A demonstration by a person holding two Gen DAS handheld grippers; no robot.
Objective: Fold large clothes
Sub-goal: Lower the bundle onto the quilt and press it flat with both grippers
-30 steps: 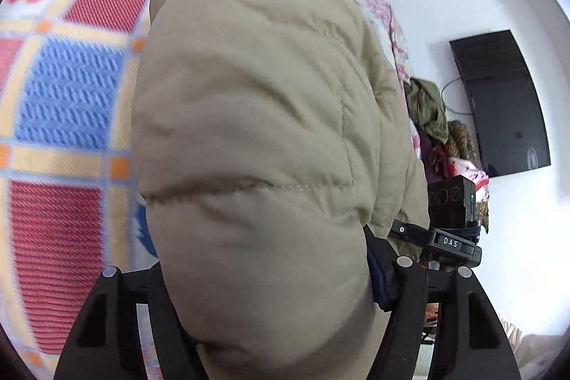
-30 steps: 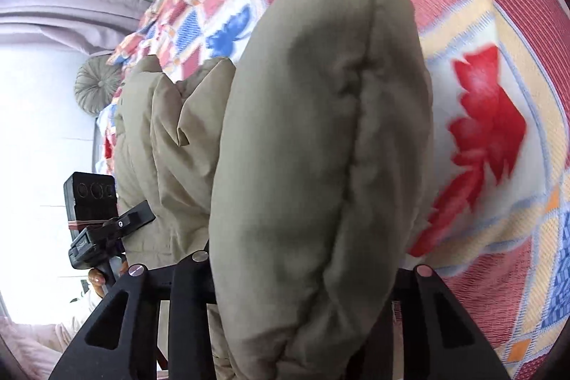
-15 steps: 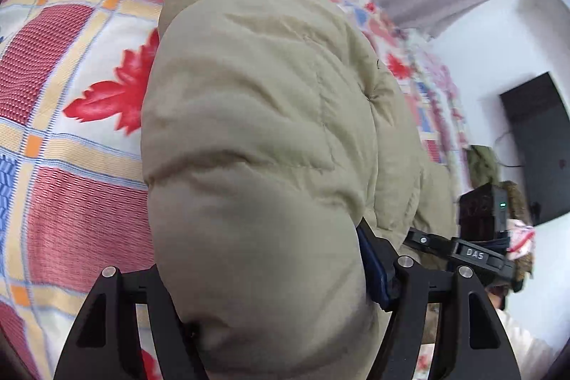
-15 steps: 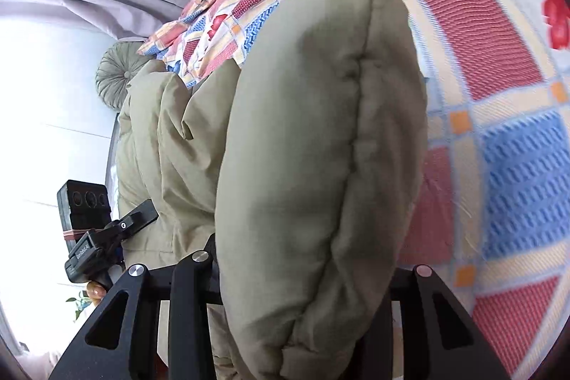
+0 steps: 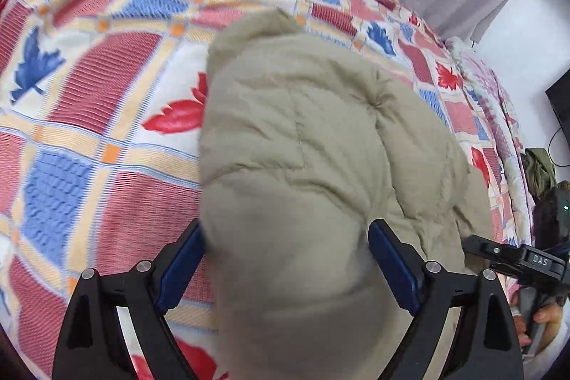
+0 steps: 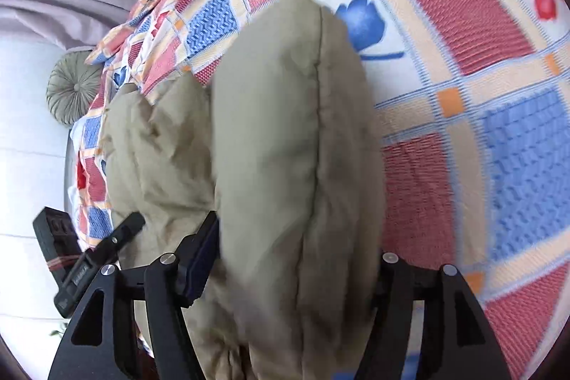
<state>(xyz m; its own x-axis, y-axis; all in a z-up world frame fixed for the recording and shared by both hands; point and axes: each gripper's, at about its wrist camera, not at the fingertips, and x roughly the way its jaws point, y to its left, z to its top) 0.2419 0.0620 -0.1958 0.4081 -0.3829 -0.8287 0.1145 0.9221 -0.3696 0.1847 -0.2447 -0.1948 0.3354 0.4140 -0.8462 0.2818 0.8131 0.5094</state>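
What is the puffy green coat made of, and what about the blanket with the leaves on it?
The coat looks like padded, quilted fabric with a smooth matte shell: it bulges between stitched seams. What fills it cannot be seen. The blanket looks like a woven or knitted textile, since its red and blue squares show ribbed, bumpy textures.

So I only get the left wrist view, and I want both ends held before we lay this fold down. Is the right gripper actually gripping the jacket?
Observer: Yes. The right gripper is shut on a thick padded edge of the jacket. One blue pad presses the fabric, and the other finger is hidden behind it.
Operator: What's between its end and mine?
Observer: The rest of the jacket, bunched in loose folds on the bedspread.
Operator: Can you see my gripper from there?
Observer: Yes. The left gripper shows at the lower left, right beside that bunched part.
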